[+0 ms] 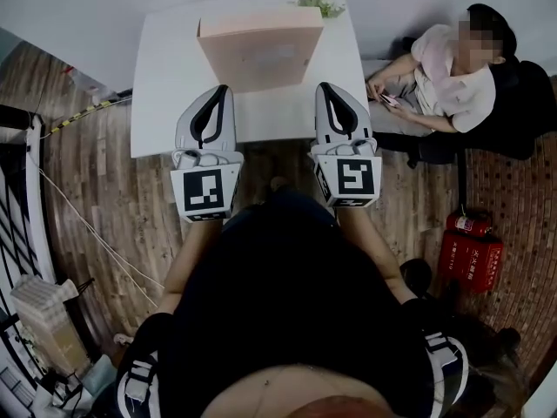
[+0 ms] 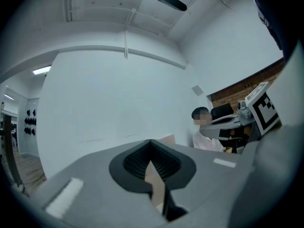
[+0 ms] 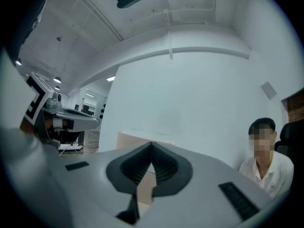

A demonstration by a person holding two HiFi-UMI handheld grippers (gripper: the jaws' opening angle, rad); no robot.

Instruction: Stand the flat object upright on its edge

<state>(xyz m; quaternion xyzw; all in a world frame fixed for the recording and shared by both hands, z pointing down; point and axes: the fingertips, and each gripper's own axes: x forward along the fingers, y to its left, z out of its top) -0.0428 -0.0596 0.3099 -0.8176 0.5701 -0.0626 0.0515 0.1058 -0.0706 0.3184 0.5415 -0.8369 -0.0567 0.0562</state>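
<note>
A flat tan cardboard box (image 1: 259, 55) stands on the white table (image 1: 165, 85), its broad face toward me and its top edge up. In the gripper views the box (image 2: 167, 138) (image 3: 134, 139) rises behind the jaw tips against the white wall. My left gripper (image 1: 221, 89) is shut and empty, its tip just off the box's lower left corner. My right gripper (image 1: 323, 86) is also shut and empty, close by the lower right corner. Both point toward the box over the table's near edge. In their own views the left gripper (image 2: 150, 142) and right gripper (image 3: 152, 144) show jaws pressed together.
A small green plant (image 1: 320, 2) sits at the table's far edge behind the box. A seated person (image 1: 444, 72) is at the right of the table. Red fire extinguishers (image 1: 470, 249) stand on the wooden floor at the right. A cable (image 1: 87, 225) runs along the floor at the left.
</note>
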